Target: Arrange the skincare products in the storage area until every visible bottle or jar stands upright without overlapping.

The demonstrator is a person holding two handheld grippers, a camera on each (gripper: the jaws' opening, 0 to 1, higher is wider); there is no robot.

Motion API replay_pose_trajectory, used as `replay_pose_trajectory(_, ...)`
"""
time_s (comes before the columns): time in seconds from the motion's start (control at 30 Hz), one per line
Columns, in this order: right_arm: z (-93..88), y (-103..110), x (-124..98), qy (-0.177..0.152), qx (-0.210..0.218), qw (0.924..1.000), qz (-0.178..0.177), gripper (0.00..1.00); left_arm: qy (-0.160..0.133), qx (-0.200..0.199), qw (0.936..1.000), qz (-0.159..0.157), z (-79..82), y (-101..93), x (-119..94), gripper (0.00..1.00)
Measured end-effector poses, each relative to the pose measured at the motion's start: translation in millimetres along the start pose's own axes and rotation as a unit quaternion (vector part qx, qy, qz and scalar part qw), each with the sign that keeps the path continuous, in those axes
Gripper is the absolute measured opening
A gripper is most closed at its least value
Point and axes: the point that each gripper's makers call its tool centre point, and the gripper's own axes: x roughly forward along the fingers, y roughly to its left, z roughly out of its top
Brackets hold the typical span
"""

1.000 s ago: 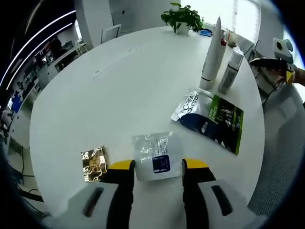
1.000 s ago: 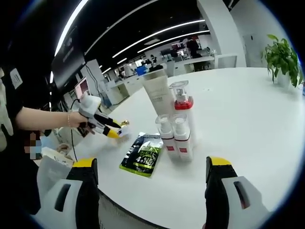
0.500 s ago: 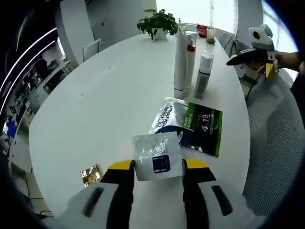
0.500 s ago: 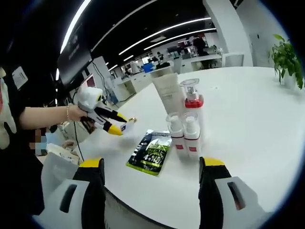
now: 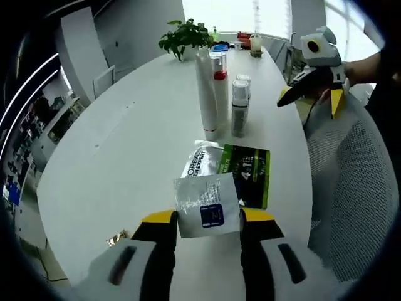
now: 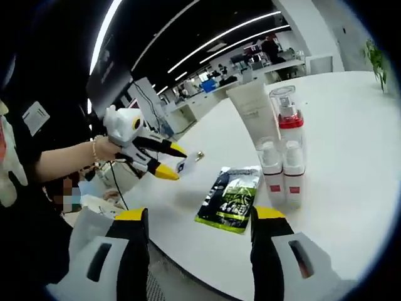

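Silver sachet (image 5: pixel 207 205) pinched in left hand-held gripper (image 5: pixel 207 219); right hand-held gripper (image 6: pixel 199 216) spread, empty

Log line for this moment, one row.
left tool: shut on silver sachet | right tool: open, empty | bottles: upright | green sachet: flat

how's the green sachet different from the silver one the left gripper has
The green sachet lies flat on the table; the silver sachet is held up off it, pinched in the left gripper. The green one is dark with green print; the silver one is pale with a blue label. Both are flat packets.
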Motion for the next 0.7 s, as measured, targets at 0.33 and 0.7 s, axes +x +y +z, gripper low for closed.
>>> replay_pose_trajectory(0.33,1.7,16.8,20.6,0.008,0.010,0.9992,0.039,0.57,-0.002,0.046,0.9984,-0.032,12.7,-25.7,-4.4,0.39)
replay_pose_trajectory(0.7,7.3,23.2,26.8,0.012,0.009,0.9975,0.070,0.44,-0.015,0.085,0.9937,-0.072,34.9,-65.0,-6.4,0.39)
